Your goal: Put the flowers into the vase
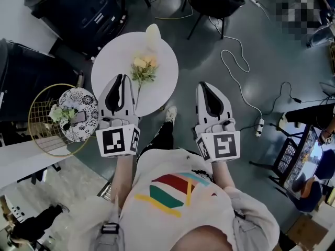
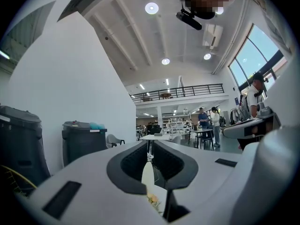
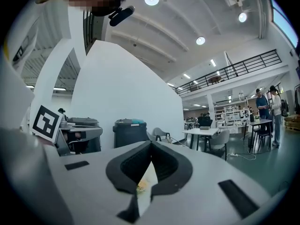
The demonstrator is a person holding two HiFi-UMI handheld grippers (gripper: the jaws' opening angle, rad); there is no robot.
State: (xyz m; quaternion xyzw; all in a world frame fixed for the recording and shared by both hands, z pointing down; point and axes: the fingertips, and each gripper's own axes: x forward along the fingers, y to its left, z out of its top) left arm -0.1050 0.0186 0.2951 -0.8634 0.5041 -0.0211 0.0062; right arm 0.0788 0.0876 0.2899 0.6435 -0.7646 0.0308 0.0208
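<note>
Flowers (image 1: 142, 69) lay flat on the round white table (image 1: 110, 56). Their cream and yellow heads were just ahead of my left gripper (image 1: 124, 77) and a little to its right, and the thin stem ran back along its right flank without touching it. The white vase (image 1: 153, 35) stood upright at the table's far edge, beyond the flowers and well ahead of both grippers. The left gripper's jaws were together with nothing held, its body over the near part of the tabletop. My right gripper (image 1: 205, 83) hung off the table's right side above grey floor (image 1: 209, 51), jaws together and empty, with the flowers and vase ahead to its left. Left of the left gripper stood a gold wire stand (image 1: 39, 135) carrying a patterned plate (image 1: 84, 124) and a second bunch (image 1: 62, 114), with dark bins (image 1: 78, 9) beyond. Ahead and right of the right gripper a white cable (image 1: 235, 72) looped across the floor to a power strip (image 1: 259, 125). The gripper views showed an open hall with a mezzanine rail, tables and people standing far off. I held both grippers level and side by side, pointing forward, marker cubes toward my chest, forearms drawn in close.
</note>
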